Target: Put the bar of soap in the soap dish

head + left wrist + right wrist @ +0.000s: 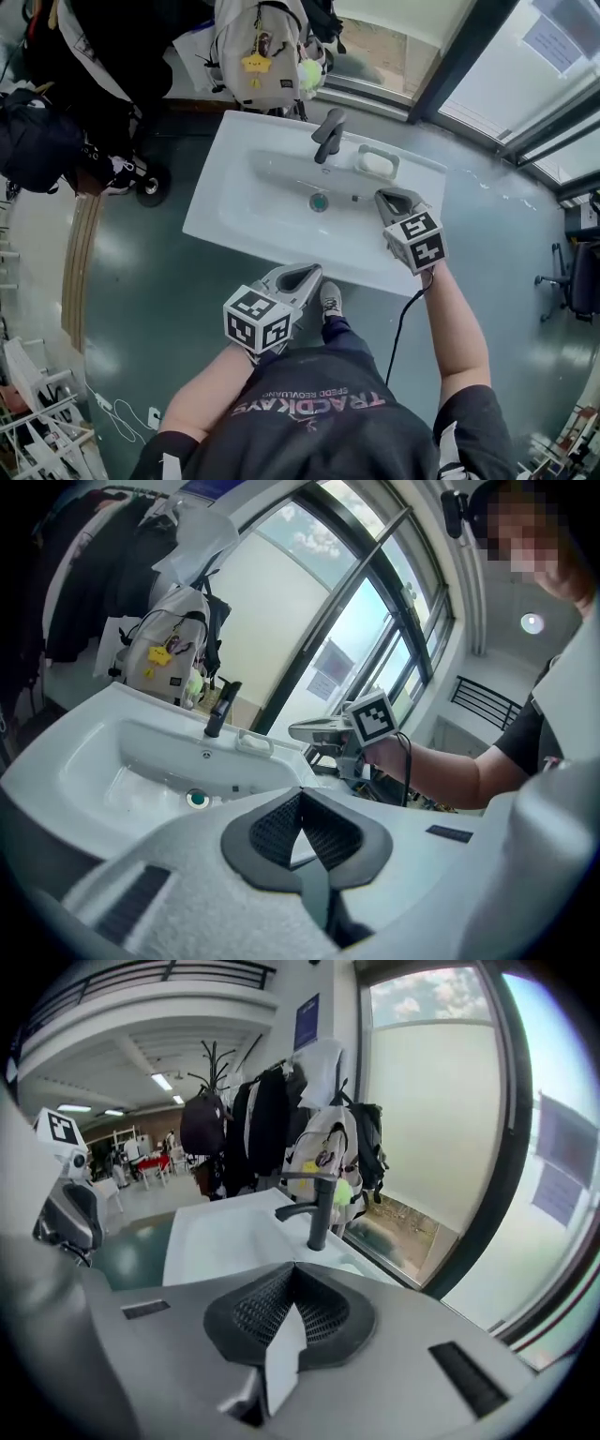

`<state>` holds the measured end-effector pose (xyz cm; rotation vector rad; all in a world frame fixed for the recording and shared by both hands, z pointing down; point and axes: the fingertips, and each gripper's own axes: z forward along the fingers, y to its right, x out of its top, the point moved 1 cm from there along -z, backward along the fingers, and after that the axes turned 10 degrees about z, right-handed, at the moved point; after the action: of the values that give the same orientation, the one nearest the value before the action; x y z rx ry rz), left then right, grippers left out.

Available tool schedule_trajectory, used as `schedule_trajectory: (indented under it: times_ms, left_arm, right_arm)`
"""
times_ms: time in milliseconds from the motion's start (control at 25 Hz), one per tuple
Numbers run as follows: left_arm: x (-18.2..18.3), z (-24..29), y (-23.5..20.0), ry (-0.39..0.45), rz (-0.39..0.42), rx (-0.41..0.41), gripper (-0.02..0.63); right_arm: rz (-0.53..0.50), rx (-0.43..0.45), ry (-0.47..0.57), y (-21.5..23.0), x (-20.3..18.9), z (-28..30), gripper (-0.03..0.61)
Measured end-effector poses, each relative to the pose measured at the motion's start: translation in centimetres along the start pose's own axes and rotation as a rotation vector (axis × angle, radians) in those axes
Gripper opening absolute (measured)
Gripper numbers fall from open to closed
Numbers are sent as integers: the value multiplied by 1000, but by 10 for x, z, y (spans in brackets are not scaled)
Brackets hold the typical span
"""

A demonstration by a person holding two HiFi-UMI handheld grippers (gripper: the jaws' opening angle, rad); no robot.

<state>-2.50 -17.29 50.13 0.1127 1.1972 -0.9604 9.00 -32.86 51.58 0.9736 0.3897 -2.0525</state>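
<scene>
Lying in the soap dish point(360, 157), upper centre, was the bar of soap point(377, 164); L gripper point(307, 271) & R gripper point(391, 196) both pressed together, empty.

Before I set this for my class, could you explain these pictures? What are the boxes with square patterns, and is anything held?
A person, not a robot, holds a two-jawed claw in each hand; the patterned boxes are part of them. One picture looks down from the person's head; the other two come from cameras on the claws. The left claw is near the body, the right claw over the white washbasin. Both are shut and empty. The bar of soap lies in the soap dish beside the dark tap.
</scene>
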Motion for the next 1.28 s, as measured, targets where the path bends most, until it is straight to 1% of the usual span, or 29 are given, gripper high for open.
schedule_trajectory:
  times_ms: [240, 480, 760, 1000, 1280]
  left_arm:
    - [-7, -50, 6, 18, 33, -34, 9]
    - [-26, -93, 13, 21, 68, -80, 9]
    - [-64, -139, 23, -7, 104, -142, 9]
    - [-98, -172, 30, -42, 116, -178, 9]
    - [-120, -189, 45, -59, 99, -196, 9]
  right_arm:
    - [151, 25, 116, -78, -7, -49, 12]
    - [232, 24, 162, -154, -28, -82, 11]
    - [339, 8, 202, -234, -66, -111, 11]
    - [428, 2, 204, -288, -102, -124, 11]
    - [485, 23, 201, -331, -128, -144, 11]
